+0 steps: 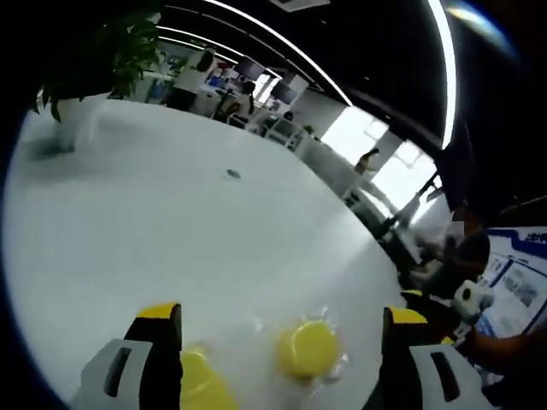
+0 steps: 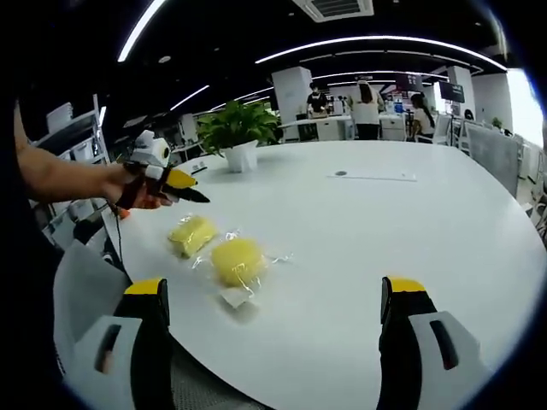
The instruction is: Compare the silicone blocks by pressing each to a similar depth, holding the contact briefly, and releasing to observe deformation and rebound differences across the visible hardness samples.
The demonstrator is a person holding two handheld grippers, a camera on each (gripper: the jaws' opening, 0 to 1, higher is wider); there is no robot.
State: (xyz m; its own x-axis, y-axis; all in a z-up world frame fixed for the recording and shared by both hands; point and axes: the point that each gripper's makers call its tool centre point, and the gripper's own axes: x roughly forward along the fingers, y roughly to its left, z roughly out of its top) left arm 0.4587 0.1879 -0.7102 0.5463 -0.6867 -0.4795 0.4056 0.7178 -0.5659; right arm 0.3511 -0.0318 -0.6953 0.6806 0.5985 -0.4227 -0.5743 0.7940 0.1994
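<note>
Fingers, left gripper (image 1: 282, 342): yellow-tipped black fingers (image 1: 158, 342) are standing wide apart at the bottom of the left gripper view, gripping nothing; in the right gripper view this same gripper (image 2: 175, 181) is showing in a person's hand (image 2: 137, 186), too small there to tell how its jaws stand.
Fingers, right gripper (image 2: 272, 316): both fingers (image 2: 402, 329) are spreading wide and are closing on nothing.
Hidden or cut off: the squarish yellow block (image 1: 201, 384) is being cut by the bottom edge of the left gripper view and partly covered by the left finger; the clear wrapping on both blocks is blurring their outlines, so surface detail is hard to make out.
Blocks, look: the round yellow block (image 2: 237, 260) is sitting in a crinkled clear bag; the squarish yellow block (image 2: 192, 232) is paler and flatter, also bagged.
Blocks, place: both are lying side by side on the white table (image 2: 410, 231), near its edge closest to the person, apart from every finger; in the left gripper view the round block (image 1: 308, 348) is lying between the two fingers.
Farther on the table: a potted plant (image 2: 235, 137) is standing near the far edge, and a small dark disc (image 2: 341, 173) is lying on a sheet.
Background: people are standing at desks in an office under strip lights.
</note>
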